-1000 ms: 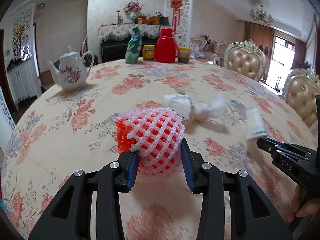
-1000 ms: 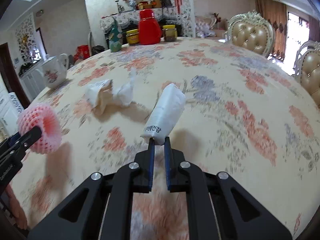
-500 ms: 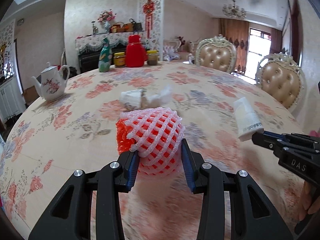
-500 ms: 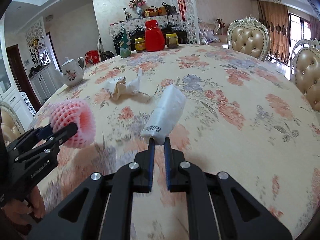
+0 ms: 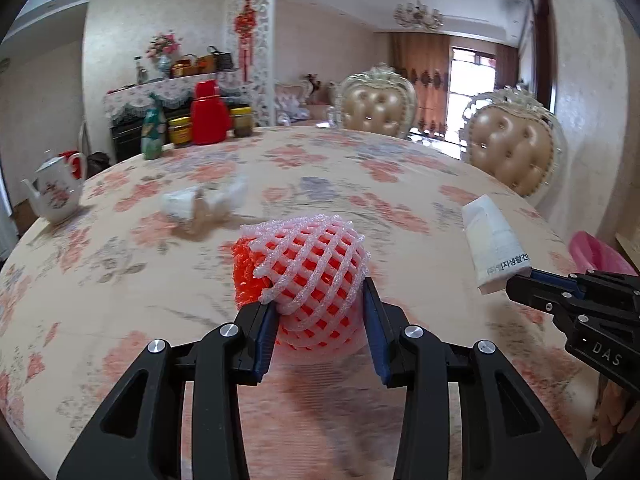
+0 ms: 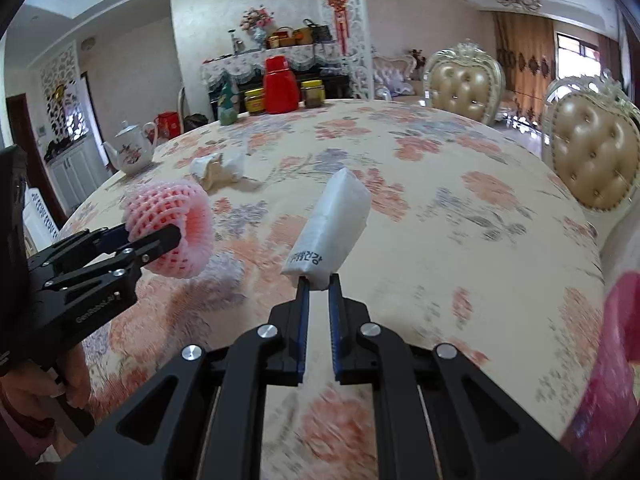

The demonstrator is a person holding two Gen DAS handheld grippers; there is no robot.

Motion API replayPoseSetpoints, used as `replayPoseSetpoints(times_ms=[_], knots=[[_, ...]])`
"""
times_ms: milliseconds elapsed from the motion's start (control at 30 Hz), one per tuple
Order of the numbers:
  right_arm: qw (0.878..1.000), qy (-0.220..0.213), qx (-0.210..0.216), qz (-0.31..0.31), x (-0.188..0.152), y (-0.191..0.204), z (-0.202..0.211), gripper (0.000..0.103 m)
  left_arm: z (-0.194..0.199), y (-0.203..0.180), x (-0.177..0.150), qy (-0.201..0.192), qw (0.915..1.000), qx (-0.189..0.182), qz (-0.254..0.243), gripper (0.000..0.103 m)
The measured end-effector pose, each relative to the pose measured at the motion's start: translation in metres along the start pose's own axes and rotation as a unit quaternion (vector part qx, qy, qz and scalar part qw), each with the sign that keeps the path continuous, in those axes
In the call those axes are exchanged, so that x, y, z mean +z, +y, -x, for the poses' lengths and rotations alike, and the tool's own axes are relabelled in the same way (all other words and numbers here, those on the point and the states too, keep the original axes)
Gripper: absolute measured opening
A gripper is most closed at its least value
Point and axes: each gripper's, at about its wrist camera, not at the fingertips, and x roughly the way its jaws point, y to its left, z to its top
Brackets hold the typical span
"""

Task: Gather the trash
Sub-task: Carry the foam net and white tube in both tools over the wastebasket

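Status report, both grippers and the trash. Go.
Left gripper shut on foam fruit net. Right gripper shut on white packet. Crumpled tissue still on the table. Nothing in the way.

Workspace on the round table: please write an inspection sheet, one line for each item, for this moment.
Surface: round table under a floral cloth.
Job's things: pink foam fruit net held off the table; white packet held by its end; crumpled tissue lying on the cloth.
Clutter: teapot at the far left edge; red thermos, two jars and a green bottle at the far edge.
Grippers: left gripper shut on the foam fruit net; right gripper shut on the white packet.
Cables: nothing seen.
Surroundings: two padded chairs at the right; pink container past the table's right edge, blurred.
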Motion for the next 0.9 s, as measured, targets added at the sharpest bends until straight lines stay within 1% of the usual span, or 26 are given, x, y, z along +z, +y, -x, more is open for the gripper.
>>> replayPoseSetpoints(times_ms=[233, 367, 467, 600, 733, 900], knots=[[0.999, -0.017, -0.039, -0.022, -0.016, -0.036, 0.028, 0.010, -0.008, -0.054, 0.005, -0.003, 0.9981, -0.048, -0.040, 0.038], [0.997, -0.022, -0.059, -0.049, -0.026, -0.065, 0.041, 0.010, -0.011, -0.085, 0.011, -0.004, 0.9948, -0.082, -0.059, 0.038], [0.994, -0.027, -0.079, -0.072, -0.033, -0.088, 0.053, 0.010, -0.016, -0.112, 0.016, -0.004, 0.9908, -0.110, -0.078, 0.038], [0.988, -0.034, -0.110, -0.098, -0.043, -0.123, 0.071, 0.010, -0.024, -0.152, 0.023, -0.005, 0.9836, -0.150, -0.100, 0.038], [0.979, -0.043, -0.152, -0.128, -0.053, -0.163, 0.094, 0.010, -0.032, -0.195, 0.028, -0.003, 0.9735, -0.192, -0.124, 0.038], [0.962, -0.050, -0.208, -0.171, -0.071, -0.219, 0.125, 0.010, -0.042, -0.254, 0.039, -0.004, 0.9564, -0.247, -0.157, 0.038]])
